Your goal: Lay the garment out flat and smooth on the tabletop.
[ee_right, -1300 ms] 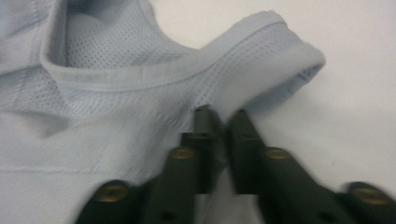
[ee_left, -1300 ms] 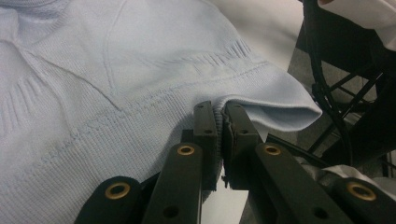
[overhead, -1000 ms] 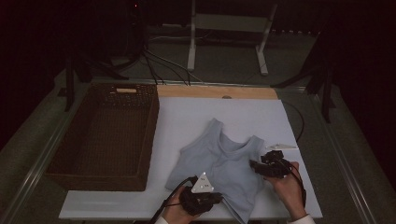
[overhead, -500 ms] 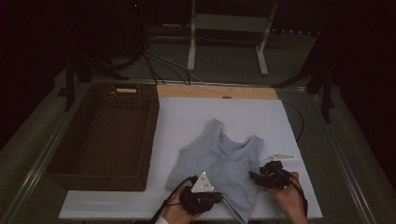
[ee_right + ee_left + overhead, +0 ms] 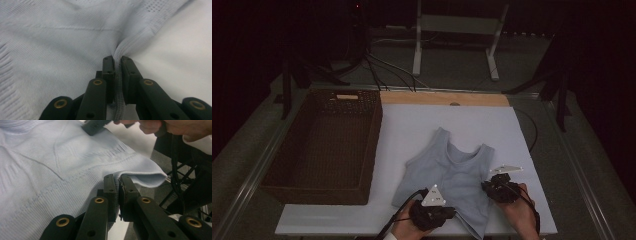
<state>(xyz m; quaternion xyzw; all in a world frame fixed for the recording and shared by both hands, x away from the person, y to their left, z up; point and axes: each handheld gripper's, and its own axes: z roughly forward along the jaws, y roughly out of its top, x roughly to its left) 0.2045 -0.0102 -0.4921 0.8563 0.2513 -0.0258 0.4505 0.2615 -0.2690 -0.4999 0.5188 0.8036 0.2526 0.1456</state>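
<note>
Tabletop [image 5: 412,135] white, basket [image 5: 324,145] at left. Top [image 5: 449,172] flat near the front edge, right of centre. Left claw [image 5: 117,185] clamped on its near hem, right claw [image 5: 117,65] clamped on its right side edge. Best lifted evenly, both grips kept tight, fabric taut.

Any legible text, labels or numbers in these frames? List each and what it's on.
None legible.
Grey plate on the left gripper: small dark marks, too small to read.
Pale tag on the far rim of the wicker basket: blank or too blurred to tell.
Light blue tank top: no print or label showing.
</note>
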